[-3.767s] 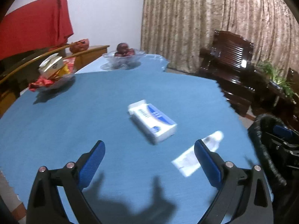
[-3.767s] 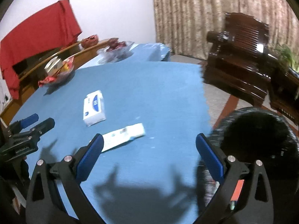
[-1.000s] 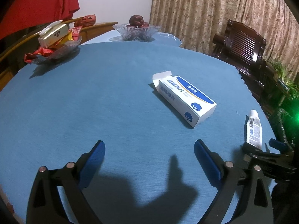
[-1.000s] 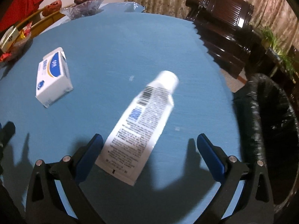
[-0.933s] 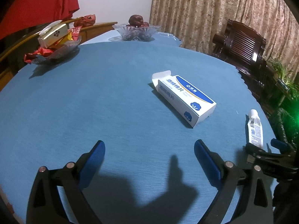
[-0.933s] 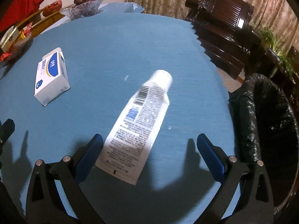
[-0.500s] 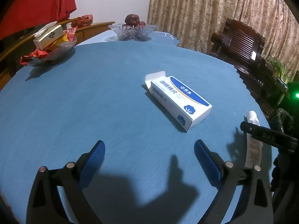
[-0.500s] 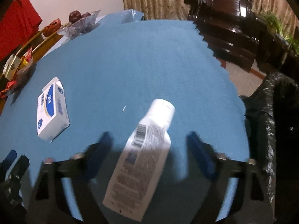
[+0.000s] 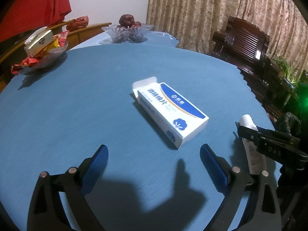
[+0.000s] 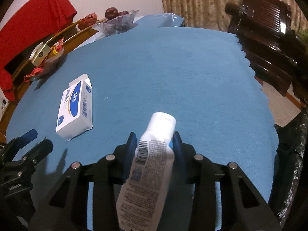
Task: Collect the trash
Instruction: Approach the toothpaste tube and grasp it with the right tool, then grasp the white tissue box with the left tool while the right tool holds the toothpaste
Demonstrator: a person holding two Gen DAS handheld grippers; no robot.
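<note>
Both grippers (image 9: 154, 155) have black frames, blue-padded jaws and silver screws.

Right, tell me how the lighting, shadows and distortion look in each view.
Left wrist view: dim warm light, the left gripper throws a hard shadow on the blue tablecloth, green glare at the right edge. Right wrist view: fisheye bends the cloth's edge, and the white tube between the closing right gripper looks soft.

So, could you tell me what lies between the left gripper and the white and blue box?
Only bare blue tablecloth between the left gripper and the box, in the left wrist view.
</note>
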